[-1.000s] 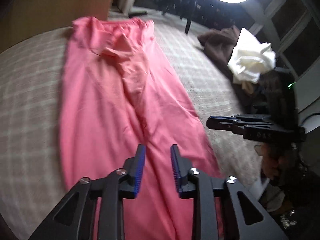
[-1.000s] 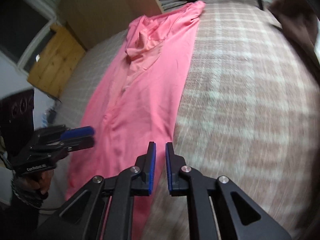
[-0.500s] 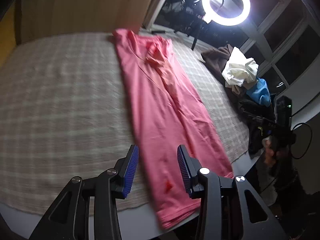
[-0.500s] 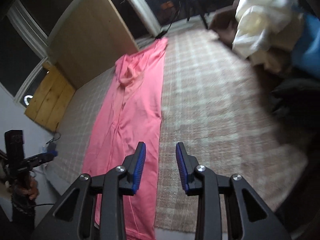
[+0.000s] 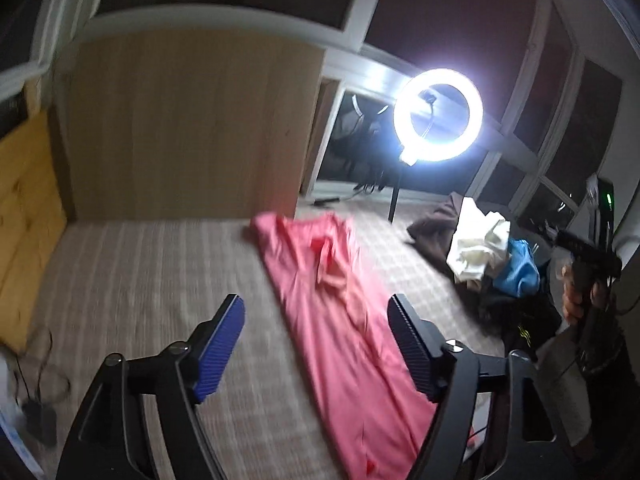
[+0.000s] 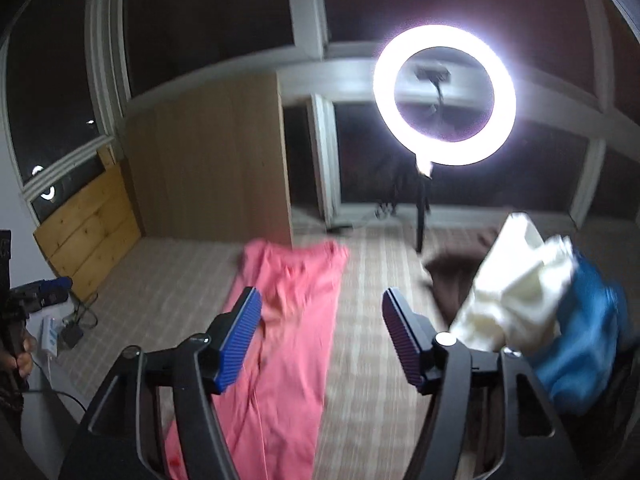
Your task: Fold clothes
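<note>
A long pink garment [image 5: 344, 320] lies stretched out flat on the checked bed cover [image 5: 140, 280], with a bunched fold near its far end. My left gripper [image 5: 316, 320] hangs well above the garment, its jaws opening with nothing between the blue pads [image 5: 218, 352]. In the right wrist view the same pink garment [image 6: 288, 340] runs under my right gripper [image 6: 320, 308], which is also high above it, its jaws opening and empty. My left gripper [image 6: 40, 294] shows at that view's left edge, held in a hand [image 6: 24, 354].
A lit ring light [image 5: 438, 114] stands on a pole beyond the bed. A pile of white [image 5: 476, 244], blue [image 5: 516, 268] and brown [image 5: 436, 228] clothes lies at the bed's right side. A wooden panel [image 5: 188, 120] stands behind. Cables and a power strip [image 6: 50, 334] lie left.
Both grippers have risen away from the pink garment and tilted up toward the room. Their jaws have gone from nearly shut to wide apart. The garment stays flat on the bed.
</note>
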{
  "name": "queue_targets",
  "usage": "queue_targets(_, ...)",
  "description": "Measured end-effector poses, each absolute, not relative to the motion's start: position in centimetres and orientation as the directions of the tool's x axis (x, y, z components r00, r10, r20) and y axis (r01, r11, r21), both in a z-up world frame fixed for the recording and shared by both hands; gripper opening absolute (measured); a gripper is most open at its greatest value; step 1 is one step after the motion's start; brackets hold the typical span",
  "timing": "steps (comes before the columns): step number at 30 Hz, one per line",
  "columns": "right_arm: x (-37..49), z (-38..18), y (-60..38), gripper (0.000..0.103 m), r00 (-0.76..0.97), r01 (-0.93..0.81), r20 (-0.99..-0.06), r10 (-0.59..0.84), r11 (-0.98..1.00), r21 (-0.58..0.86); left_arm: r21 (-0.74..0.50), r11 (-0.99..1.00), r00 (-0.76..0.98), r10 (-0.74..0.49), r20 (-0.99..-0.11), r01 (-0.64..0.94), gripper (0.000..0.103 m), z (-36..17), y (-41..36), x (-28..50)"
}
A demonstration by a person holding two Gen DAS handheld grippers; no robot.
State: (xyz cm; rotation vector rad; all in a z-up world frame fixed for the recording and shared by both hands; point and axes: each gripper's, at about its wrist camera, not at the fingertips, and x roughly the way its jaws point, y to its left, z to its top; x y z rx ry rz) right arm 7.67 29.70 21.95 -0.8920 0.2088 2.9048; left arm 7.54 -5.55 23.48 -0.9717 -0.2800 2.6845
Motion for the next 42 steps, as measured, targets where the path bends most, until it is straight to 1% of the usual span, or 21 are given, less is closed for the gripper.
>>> queue_targets(3, 3.7, 22.2, 31.2, 0.066, -0.822, -0.106, -0.569, 0.003, -0.983, 0.148, -0.276, -0.939, -0.734, 0.336, -0.591, -0.207, 0.076, 23.4, -2.6, 5.2)
queue_targets(6, -1.1, 19.9, 32.8, 0.066, -0.796, -0.092, -0.605, -0.032, -0.981, 0.173, -0.314, -0.920, -0.702, 0.385, -0.600, -0.237, 0.076, 21.2, 0.9, 2.8)
queue_targets(10, -8.2, 14.2, 35.1, 0.066, -0.711, -0.099, -0.698, -0.091, -0.969, 0.228, -0.352, -0.899, -0.588, 0.438, -0.680, -0.262, 0.076, 15.0, 6.0, -0.5)
queue_targets(14, -14.7, 8.8, 36.5, 0.064, -0.624, -0.119, -0.770, -0.134, -0.957, 0.263, -0.317, -0.907, -0.464, 0.415, -0.783, -0.276, 0.075, 8.4, 9.9, -2.8)
queue_targets(15, -16.2, 7.7, 36.7, 0.062, -0.606, -0.121, -0.783, -0.141, -0.956, 0.266, -0.308, -0.910, -0.435, 0.406, -0.804, -0.279, 0.075, 6.9, 10.6, -3.3)
queue_targets(16, -17.7, 6.7, 36.9, 0.055, -0.589, -0.119, -0.794, -0.150, -0.956, 0.268, -0.305, -0.913, -0.419, 0.398, -0.816, -0.273, 0.075, 5.9, 10.9, -3.6)
queue_targets(17, -19.2, 5.9, 36.8, 0.044, -0.570, -0.103, -0.805, -0.162, -0.958, 0.266, -0.306, -0.915, -0.405, 0.393, -0.825, -0.265, 0.074, 5.1, 10.9, -4.0)
queue_targets(18, -20.6, 5.1, 36.7, 0.041, -0.549, -0.087, -0.817, -0.176, -0.960, 0.265, -0.330, -0.911, -0.400, 0.406, -0.821, -0.248, 0.072, 5.0, 10.5, -4.6)
queue_targets(21, -24.1, 3.2, 36.4, 0.041, -0.484, -0.058, -0.855, -0.184, -0.969, 0.241, -0.396, -0.897, -0.394, 0.442, -0.806, -0.197, 0.071, 5.1, 9.1, -6.6)
queue_targets(25, -24.4, 2.3, 37.4, 0.041, -0.524, -0.070, -0.843, -0.122, -0.980, 0.186, -0.359, -0.916, -0.502, 0.399, -0.768, -0.180, 0.073, 8.8, 6.2, -11.5)
queue_targets(28, -23.3, 1.2, 39.1, 0.041, -0.548, -0.097, -0.829, -0.114, -0.975, 0.199, -0.309, -0.925, -0.503, 0.379, -0.777, -0.220, 0.073, 10.0, 6.1, -16.9)
queue_targets(30, -22.5, 0.0, 40.3, 0.041, -0.543, -0.111, -0.828, -0.143, -0.965, 0.239, -0.265, -0.929, -0.491, 0.362, -0.792, -0.258, 0.073, 9.8, 7.0, -20.5)
queue_targets(33, -21.9, -1.6, 41.7, 0.041, -0.530, -0.131, -0.833, -0.159, -0.955, 0.265, -0.236, -0.920, -0.434, 0.360, -0.826, -0.313, 0.073, 7.8, 8.6, -24.5)
queue_targets(36, -21.5, -2.5, 42.8, 0.041, -0.530, -0.142, -0.828, -0.184, -0.943, 0.301, -0.205, -0.908, -0.371, 0.344, -0.863, -0.366, 0.071, 5.4, 10.2, -26.5)
queue_targets(38, -21.4, -2.7, 43.2, 0.041, -0.535, -0.137, -0.822, -0.195, -0.940, 0.312, -0.200, -0.902, -0.353, 0.343, -0.871, -0.383, 0.071, 4.4, 10.9, -27.3)
queue_targets(40, -21.6, -2.8, 43.4, 0.041, -0.541, -0.130, -0.817, -0.199, -0.940, 0.315, -0.210, -0.895, -0.341, 0.354, -0.871, -0.393, 0.068, 3.7, 11.3, -28.2)
queue_targets(42, -21.8, -3.0, 43.5, 0.041, -0.546, -0.125, -0.812, -0.204, -0.939, 0.320, -0.215, -0.889, -0.332, 0.361, -0.871, -0.404, 0.063, 3.3, 11.6, -29.0)
